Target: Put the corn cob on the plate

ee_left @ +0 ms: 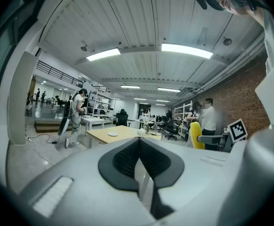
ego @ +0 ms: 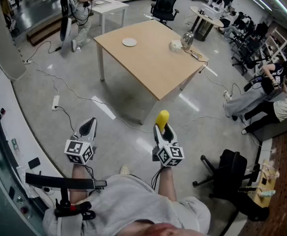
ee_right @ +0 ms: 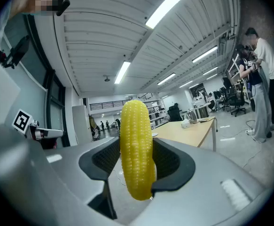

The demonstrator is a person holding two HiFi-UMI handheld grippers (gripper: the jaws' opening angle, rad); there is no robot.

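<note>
A yellow corn cob (ee_right: 137, 149) stands upright between the black pads of my right gripper (ee_right: 137, 161), which is shut on it. From the head view the corn cob (ego: 162, 118) pokes out above the right gripper (ego: 163, 130), held over the floor. My left gripper (ego: 87, 128) is beside it with its jaws together and nothing in them; its own view shows the pads (ee_left: 127, 157) meeting. A small white plate (ego: 129, 42) lies on the far wooden table (ego: 153, 63). The same plate (ee_left: 112, 134) appears small in the left gripper view.
The table also bears a white box (ego: 175, 45) and a glass jug (ego: 187, 40). Cables and a power strip (ego: 55, 102) trail over the floor. A black office chair (ego: 231, 178) stands at my right. People work at the back and right.
</note>
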